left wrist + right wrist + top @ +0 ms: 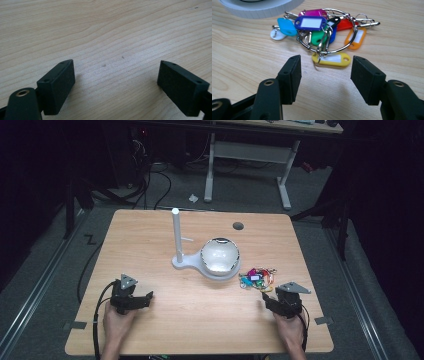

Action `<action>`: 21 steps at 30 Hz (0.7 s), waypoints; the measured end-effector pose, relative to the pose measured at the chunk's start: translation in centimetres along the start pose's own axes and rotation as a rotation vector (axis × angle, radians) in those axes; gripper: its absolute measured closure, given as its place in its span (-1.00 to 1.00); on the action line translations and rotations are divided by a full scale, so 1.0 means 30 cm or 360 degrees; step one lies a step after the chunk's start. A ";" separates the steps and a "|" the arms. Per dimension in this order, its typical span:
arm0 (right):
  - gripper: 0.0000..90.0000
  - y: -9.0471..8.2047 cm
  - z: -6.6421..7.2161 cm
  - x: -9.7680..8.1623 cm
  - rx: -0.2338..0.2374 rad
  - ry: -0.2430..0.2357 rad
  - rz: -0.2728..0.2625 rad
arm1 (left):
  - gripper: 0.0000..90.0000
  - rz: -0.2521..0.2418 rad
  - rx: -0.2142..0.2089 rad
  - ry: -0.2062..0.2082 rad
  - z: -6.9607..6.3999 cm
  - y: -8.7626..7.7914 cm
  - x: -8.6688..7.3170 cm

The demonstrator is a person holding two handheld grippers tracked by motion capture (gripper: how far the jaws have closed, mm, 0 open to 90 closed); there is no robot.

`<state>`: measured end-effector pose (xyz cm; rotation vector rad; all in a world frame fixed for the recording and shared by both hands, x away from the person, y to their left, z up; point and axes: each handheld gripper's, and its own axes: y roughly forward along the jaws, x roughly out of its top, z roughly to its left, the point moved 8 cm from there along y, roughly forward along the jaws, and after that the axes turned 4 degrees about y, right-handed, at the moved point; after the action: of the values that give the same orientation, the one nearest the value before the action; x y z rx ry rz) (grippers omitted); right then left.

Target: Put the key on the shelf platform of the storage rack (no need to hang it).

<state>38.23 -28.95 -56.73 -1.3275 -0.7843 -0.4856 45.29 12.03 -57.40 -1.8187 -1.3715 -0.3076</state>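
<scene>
Facing the bunch of key tags (324, 32), right gripper (325, 77) has jaws wide apart w/ nothing held, yellow tag (332, 60) just ahead btwn fingertips, prob lined up for a grab. Left gripper (115, 82) gapes empty over bare table (105, 30), apparently parked.

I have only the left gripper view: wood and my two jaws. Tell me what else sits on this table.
Observer: A white stand with an upright post, its base carrying a white bowl.
Operator: Report anything near the other gripper.
Observer: A bunch of coloured key tags on a metal ring lies just ahead of the right gripper, untouched.
Operator: Give me its jaw state.
Observer: Open, jaws apart with the yellow tag nearest.
</scene>
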 end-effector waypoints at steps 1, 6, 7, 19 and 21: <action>-0.06 -0.002 0.005 0.002 0.0008 0.0000 -0.0001 | -0.67 0.0000 0.0001 -0.0002 0.000 0.000 0.000; -0.06 -0.009 0.031 0.029 0.0039 -0.0039 -0.0021 | -0.66 0.0000 0.0001 -0.0002 0.000 0.000 0.000; -0.06 -0.009 0.037 0.035 0.0043 -0.0041 -0.0025 | -0.66 -0.0001 0.0000 -0.0001 0.000 0.000 0.000; -0.07 0.038 0.059 0.124 0.0079 -0.0076 -0.0033 | -0.66 -0.0003 0.0002 -0.0005 0.000 0.000 0.001; -0.07 0.047 0.056 0.126 0.0077 -0.0060 -0.0017 | -0.66 -0.0003 0.0001 -0.0002 0.000 0.000 0.001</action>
<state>41.37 -26.60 -54.78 -1.2913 -0.8298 -0.4489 45.31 12.05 -57.39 -1.8172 -1.3741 -0.3074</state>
